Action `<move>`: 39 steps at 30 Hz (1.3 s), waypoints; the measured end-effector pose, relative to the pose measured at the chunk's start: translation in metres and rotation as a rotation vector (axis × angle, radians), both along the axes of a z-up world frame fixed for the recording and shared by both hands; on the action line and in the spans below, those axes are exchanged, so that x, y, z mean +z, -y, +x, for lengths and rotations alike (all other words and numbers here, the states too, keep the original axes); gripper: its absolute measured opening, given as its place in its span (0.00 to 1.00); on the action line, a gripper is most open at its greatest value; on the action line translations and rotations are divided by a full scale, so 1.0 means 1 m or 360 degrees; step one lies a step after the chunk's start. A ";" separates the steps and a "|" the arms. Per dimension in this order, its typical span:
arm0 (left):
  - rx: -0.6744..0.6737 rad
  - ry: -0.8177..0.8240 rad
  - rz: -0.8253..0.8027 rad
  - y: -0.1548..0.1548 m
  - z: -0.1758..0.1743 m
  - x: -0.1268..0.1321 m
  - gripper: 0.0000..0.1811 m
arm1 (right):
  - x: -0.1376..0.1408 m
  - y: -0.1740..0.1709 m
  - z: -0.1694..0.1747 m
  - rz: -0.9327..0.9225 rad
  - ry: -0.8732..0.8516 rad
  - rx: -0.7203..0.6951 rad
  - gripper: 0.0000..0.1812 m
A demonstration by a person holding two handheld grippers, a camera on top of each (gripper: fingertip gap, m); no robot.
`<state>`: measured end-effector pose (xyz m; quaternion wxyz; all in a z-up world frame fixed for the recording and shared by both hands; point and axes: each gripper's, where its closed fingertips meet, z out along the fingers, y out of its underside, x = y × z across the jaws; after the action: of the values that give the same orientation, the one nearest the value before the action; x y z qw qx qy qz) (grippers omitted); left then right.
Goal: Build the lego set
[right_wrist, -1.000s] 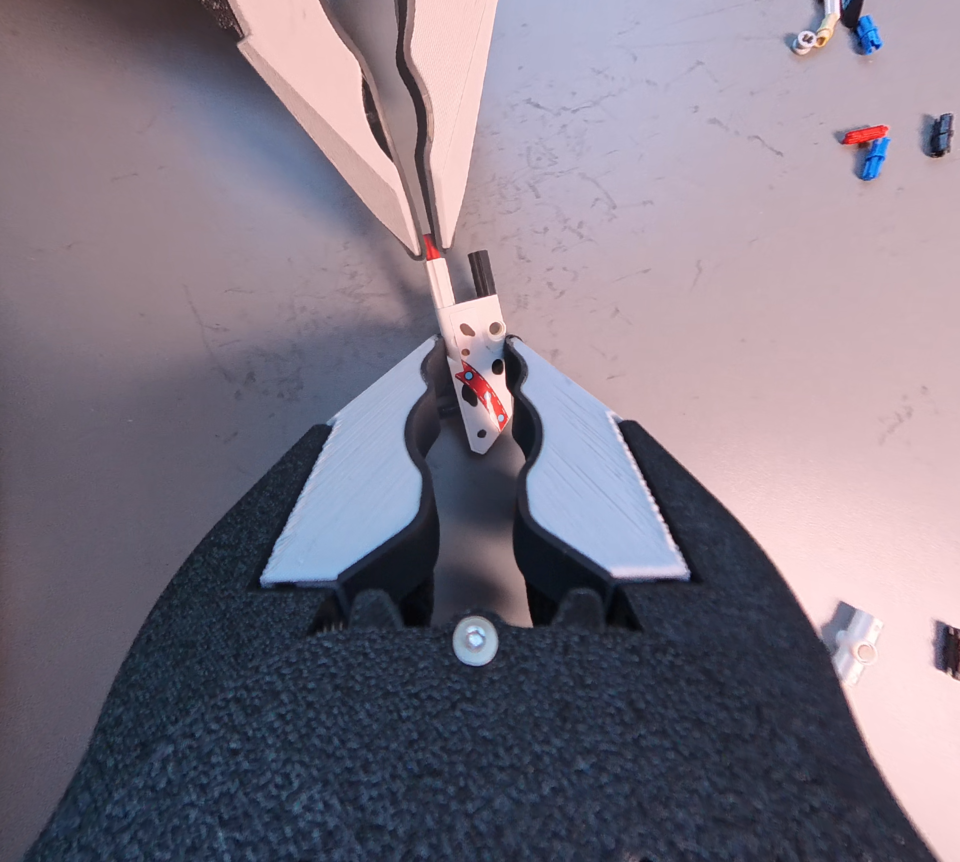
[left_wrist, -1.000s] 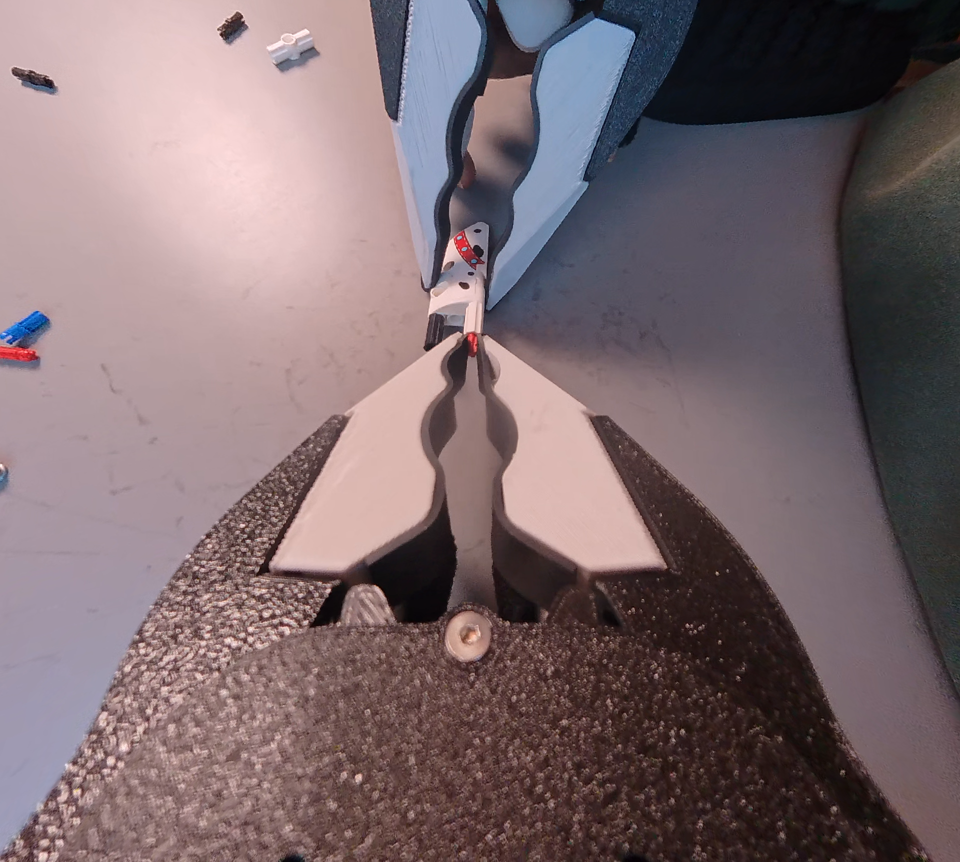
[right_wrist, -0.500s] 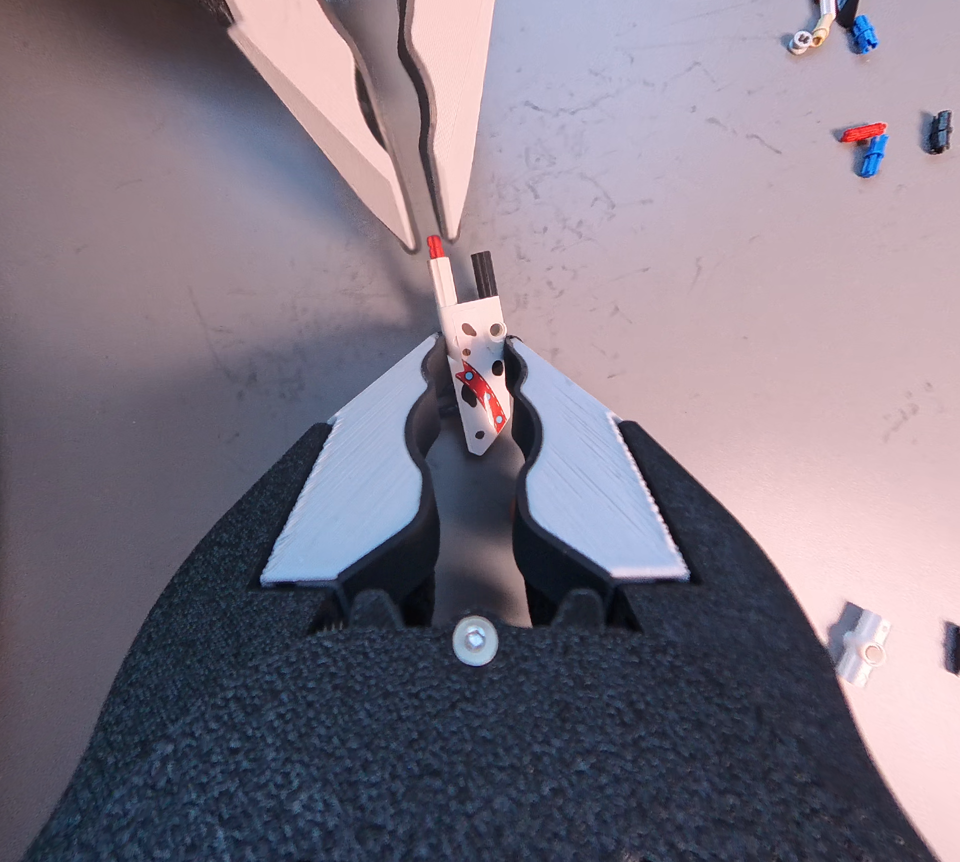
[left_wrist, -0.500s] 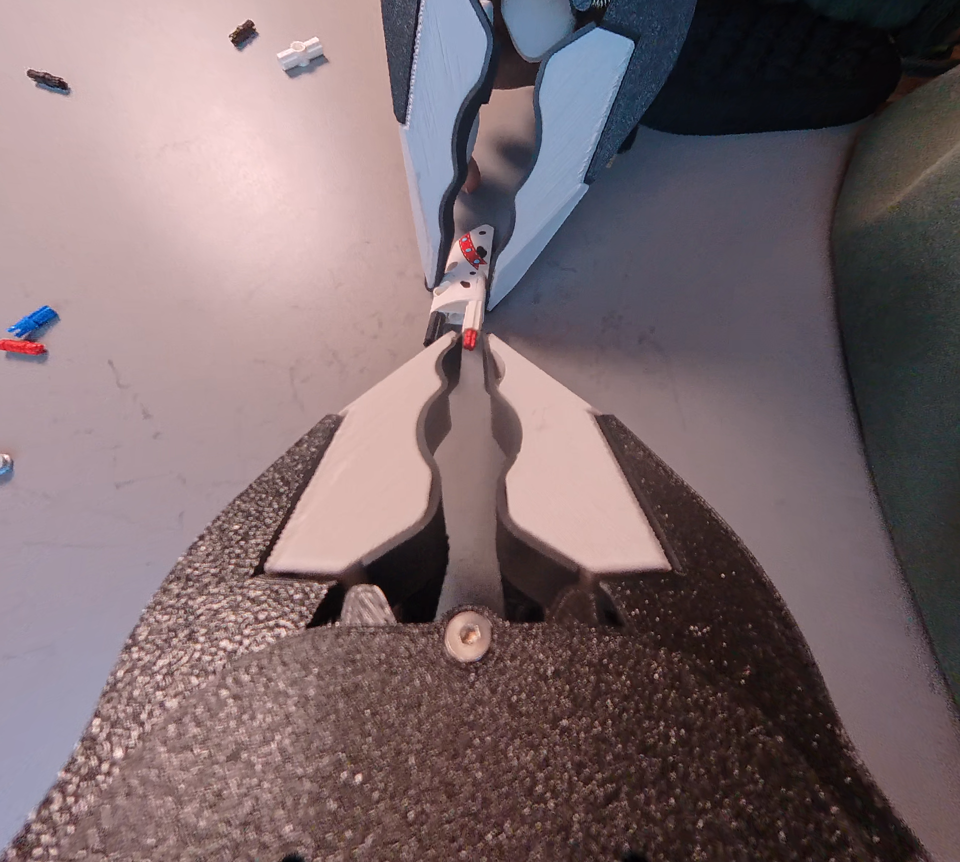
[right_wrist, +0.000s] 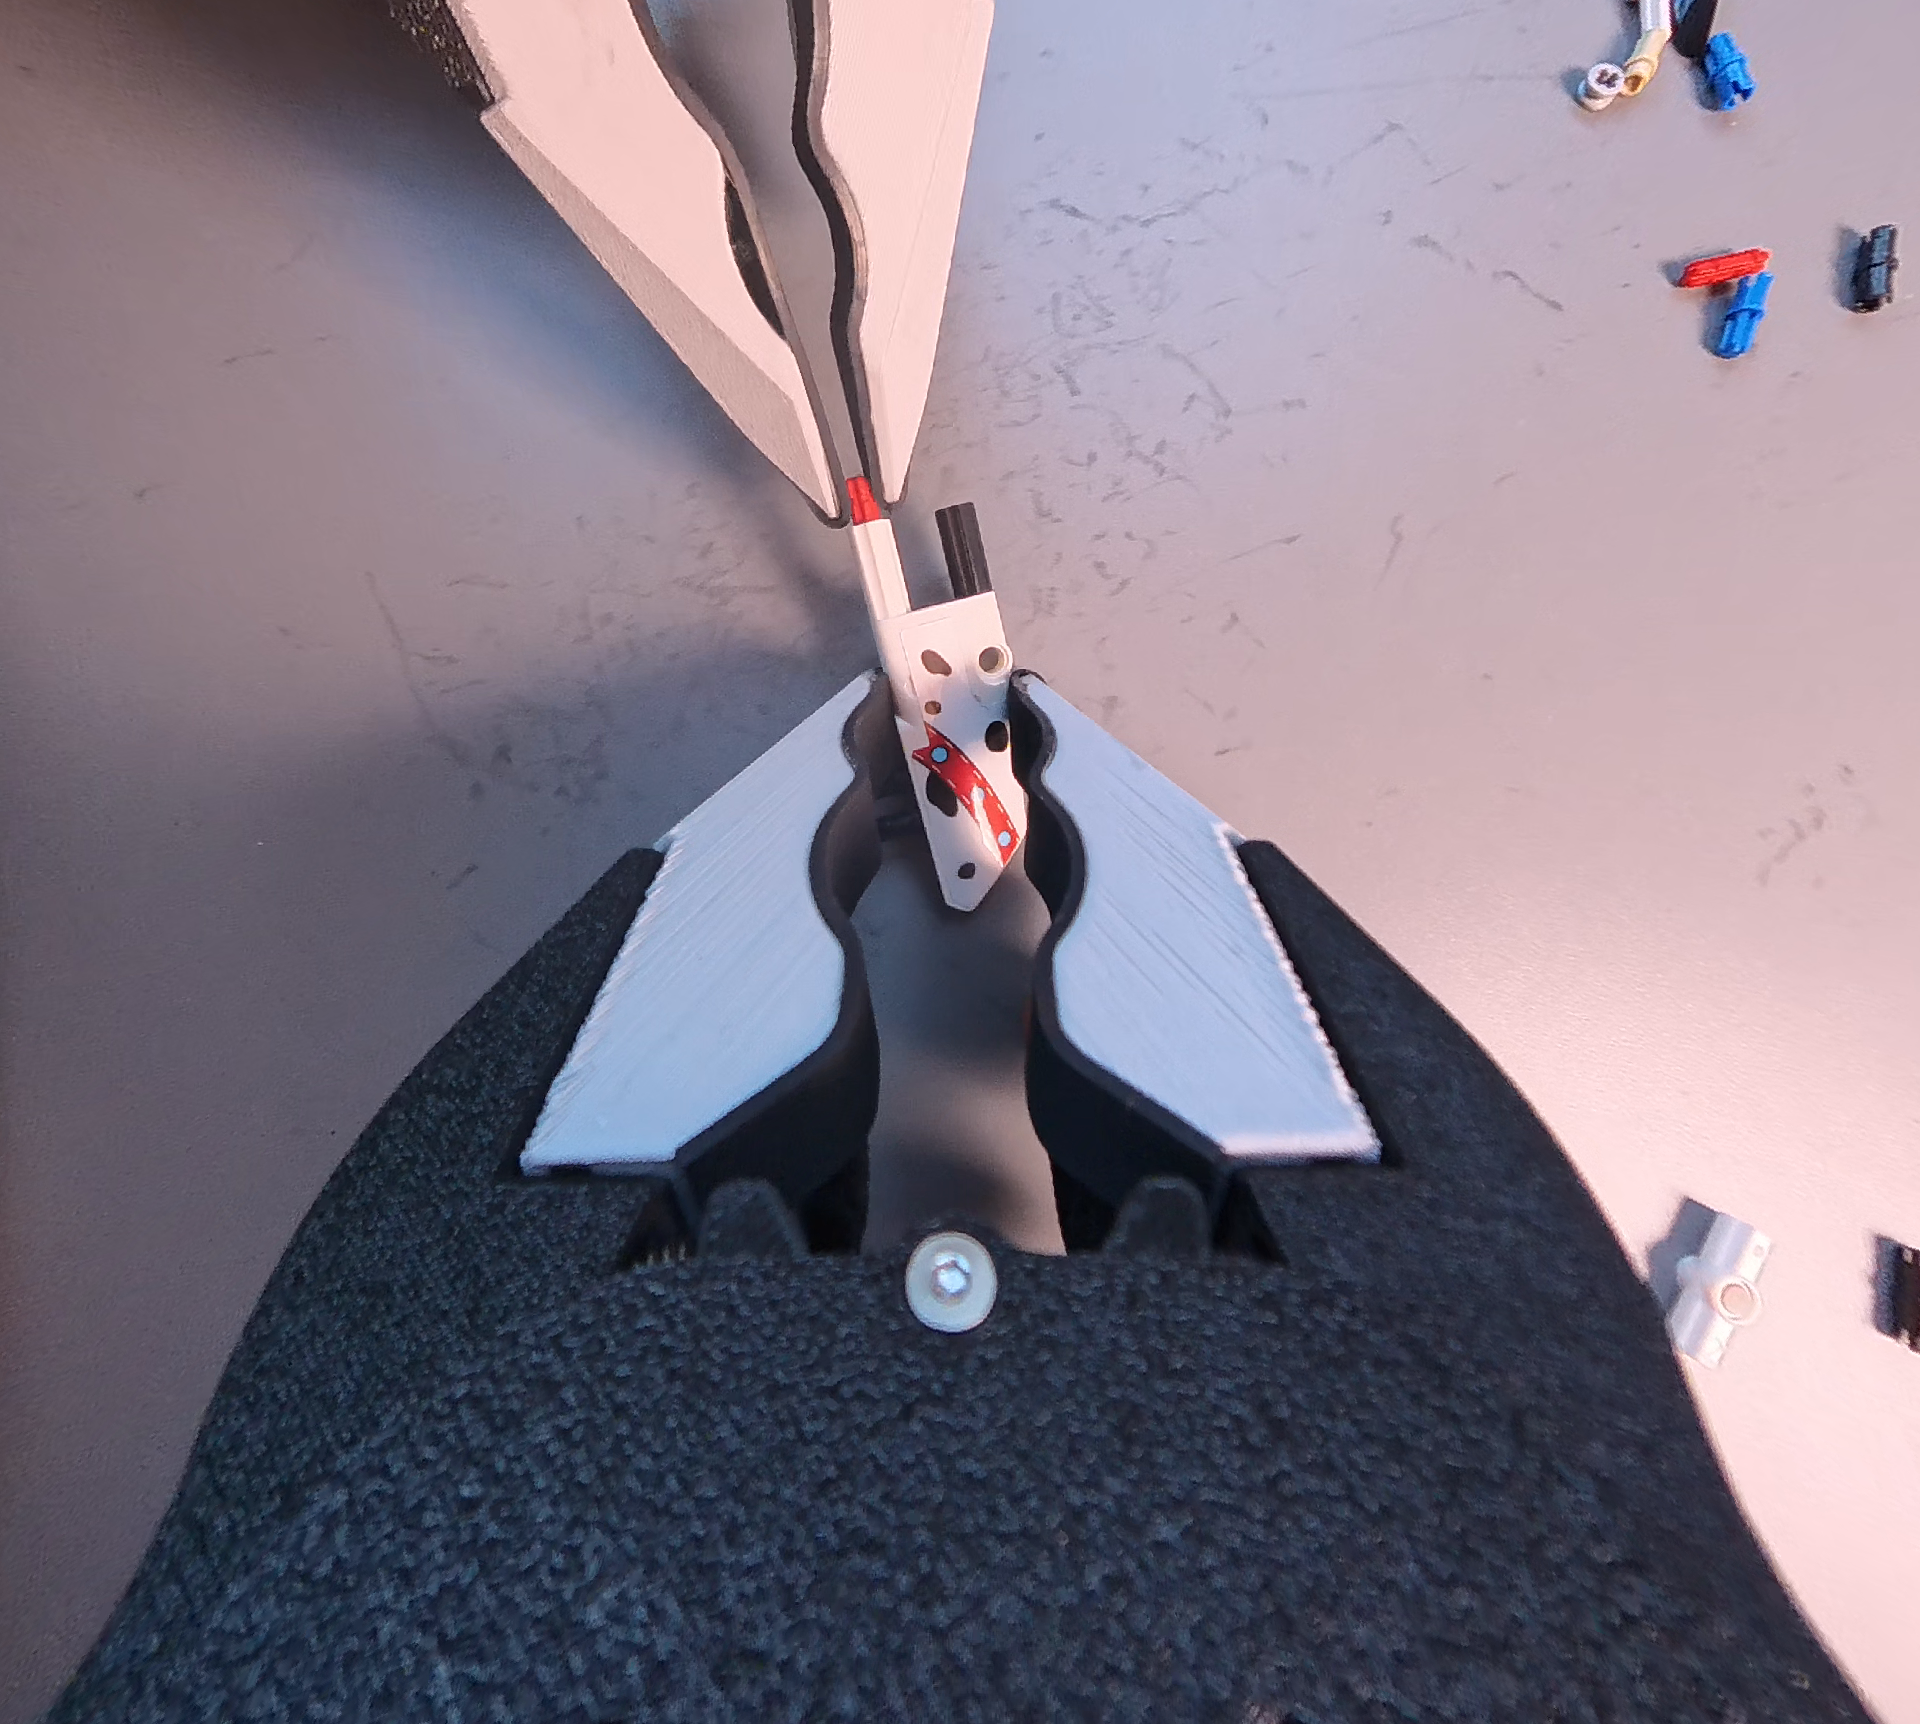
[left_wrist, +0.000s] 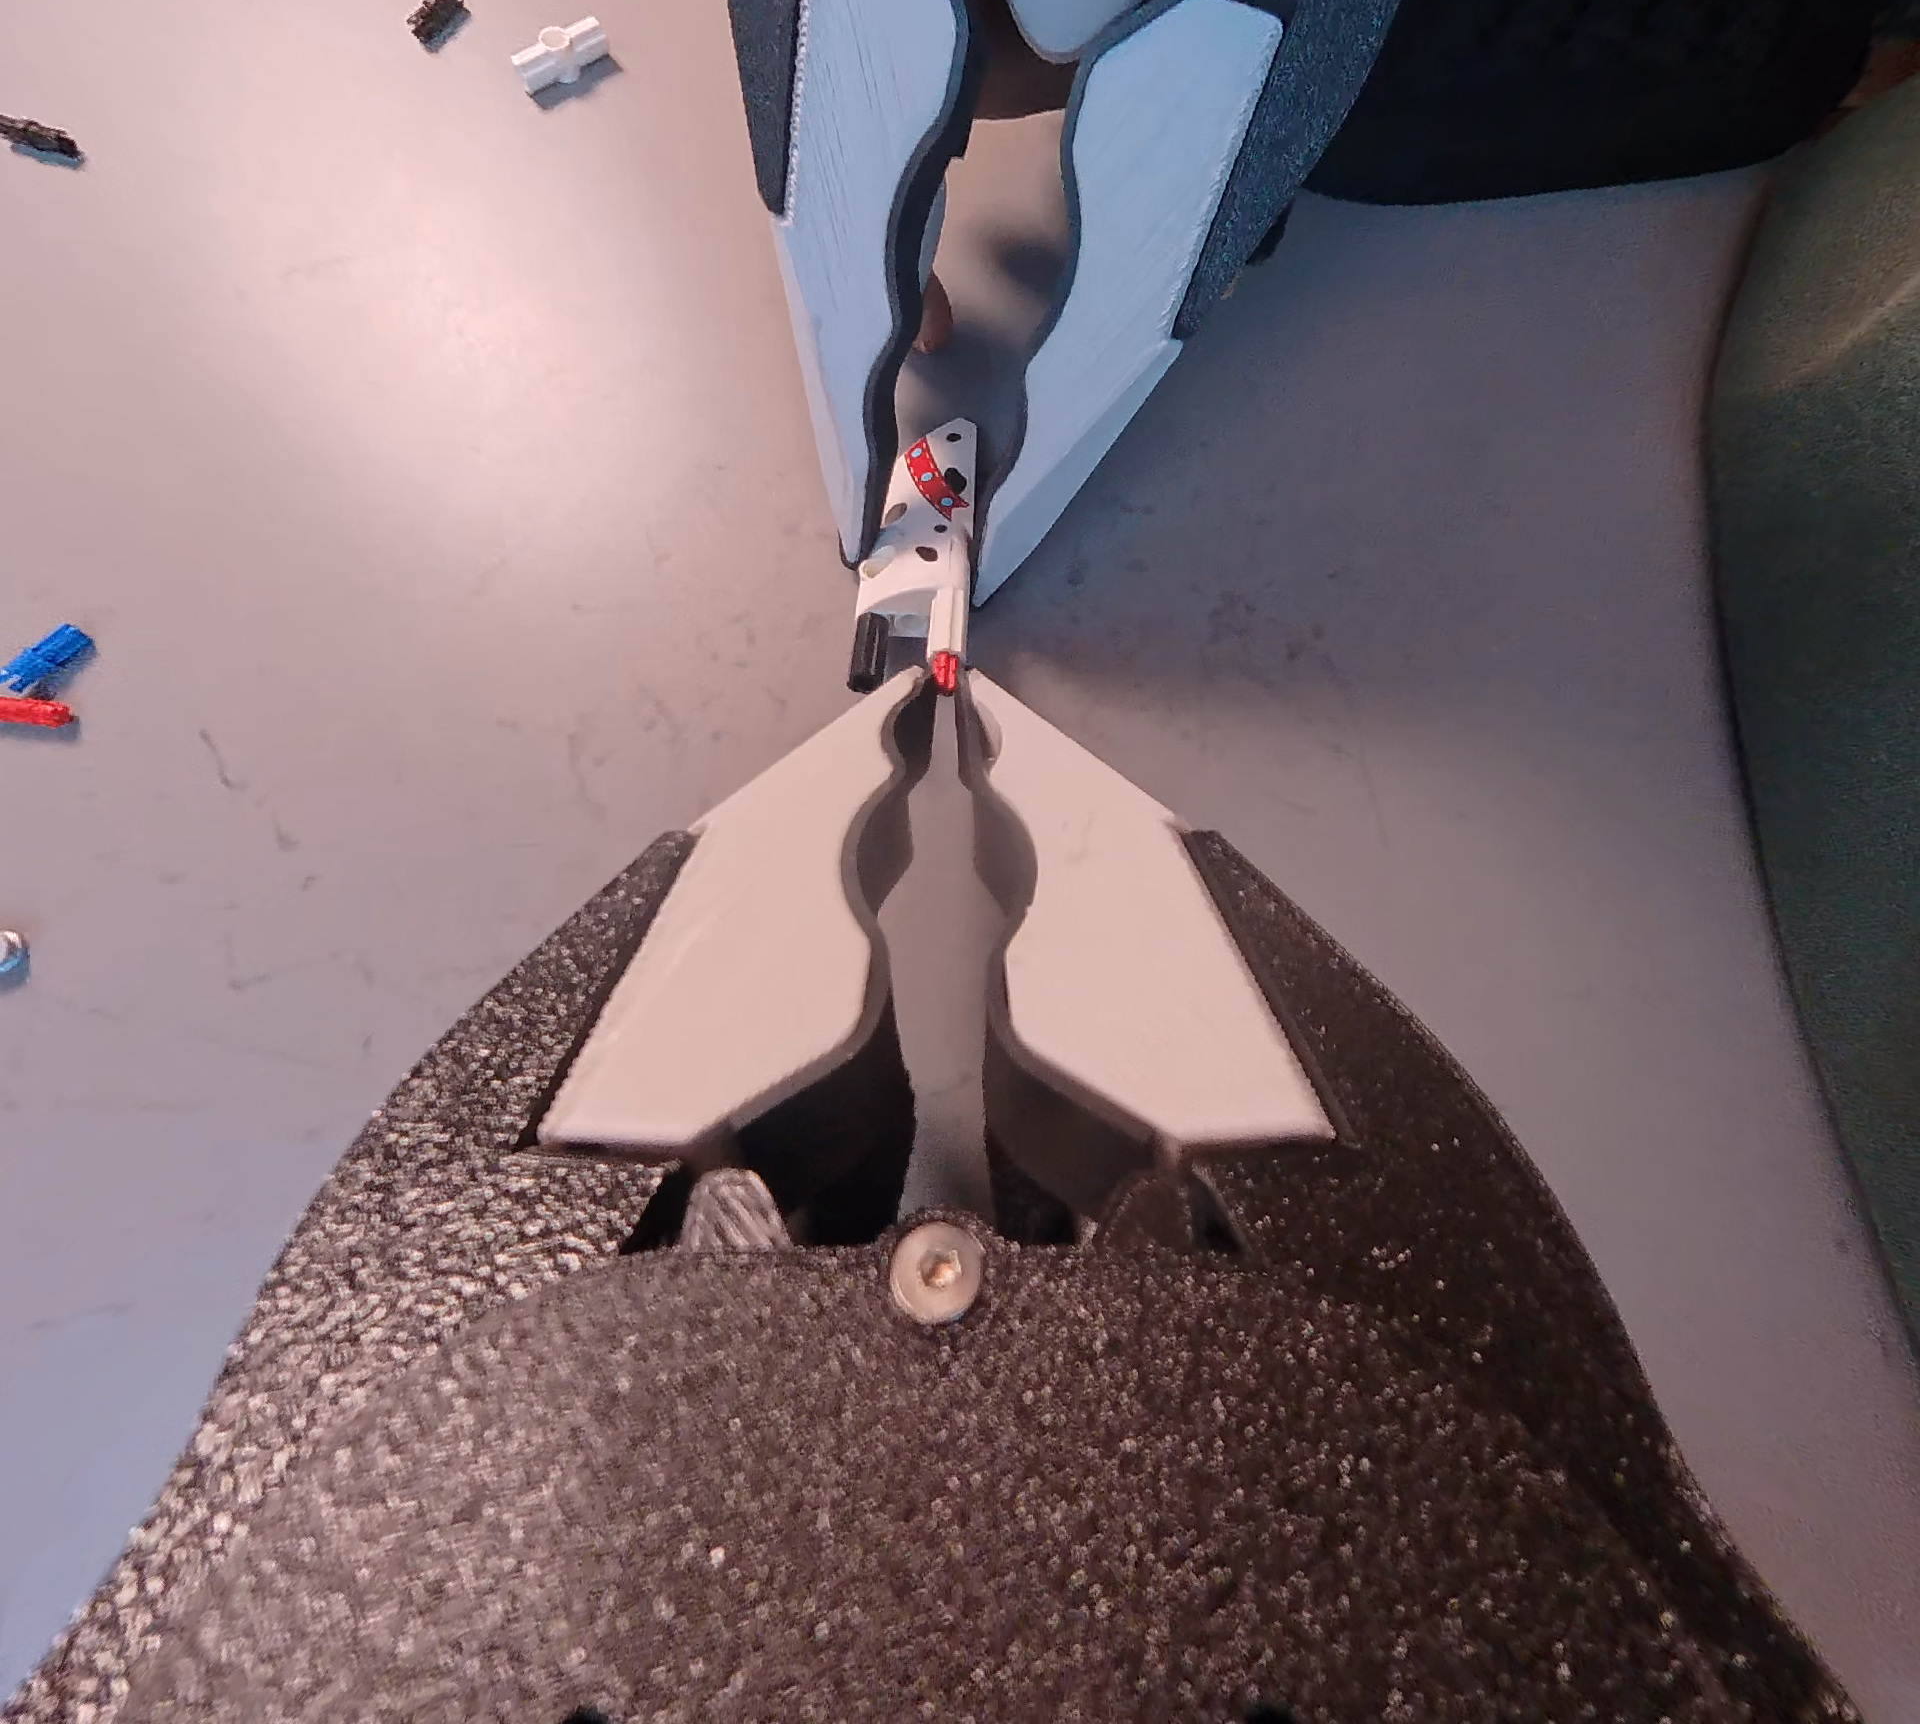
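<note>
Right wrist view: loose pieces (right_wrist: 1725, 292) right of both claws' spotted assembly (right_wrist: 961, 760).

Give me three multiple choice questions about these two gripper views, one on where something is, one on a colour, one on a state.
1. Where is the white spotted lego piece?
A. Lying on the table
B. Between the right gripper fingers
C. Beside the blue pins

2. What colour is the axle tip at the left gripper fingers?
A. Red
B. Yellow
C. Green

3. What state is the right gripper in?
A. Wide open and empty
B. Shut on a black pin alone
C. Shut on the spotted piece

Answers: 1 B, the piece sits between its fingers, off the table. 2 A, a red end shows between the left fingers. 3 C, both fingers press the piece's sides.
</note>
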<state>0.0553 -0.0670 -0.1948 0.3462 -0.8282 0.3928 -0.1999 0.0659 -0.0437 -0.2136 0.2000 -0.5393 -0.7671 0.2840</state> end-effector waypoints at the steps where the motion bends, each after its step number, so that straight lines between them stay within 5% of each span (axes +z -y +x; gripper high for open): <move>1: -0.0005 -0.0015 -0.0006 0.000 0.000 0.000 0.01 | 0.000 0.000 0.000 0.0000 0.0000 -0.0002 0.12; 13: 0.0007 0.0055 0.0035 -0.005 -0.001 0.002 0.03 | 0.000 -0.002 0.001 -0.0006 0.0007 -0.0012 0.12; 19: 0.0242 0.0494 0.0242 -0.024 -0.019 0.041 0.15 | 0.000 -0.002 0.002 0.0033 -0.0011 -0.0014 0.12; 29: 0.0462 0.0616 0.0517 -0.037 -0.052 0.067 0.28 | 0.005 0.000 0.006 0.0059 -0.0094 0.0070 0.20; 34: 0.0576 0.0645 0.0617 -0.041 -0.068 0.077 0.29 | 0.057 -0.004 -0.007 -0.0110 -0.0594 0.0061 0.30; 39: 0.0622 0.0602 0.0752 -0.041 -0.076 0.085 0.24 | 0.113 -0.053 -0.008 -0.0140 -0.1120 -0.0296 0.24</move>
<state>-0.0208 -0.0256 -0.1099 0.6263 -0.7331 0.1913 -0.1834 0.0582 0.0092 -0.1007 0.4532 -0.4841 -0.5861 0.4655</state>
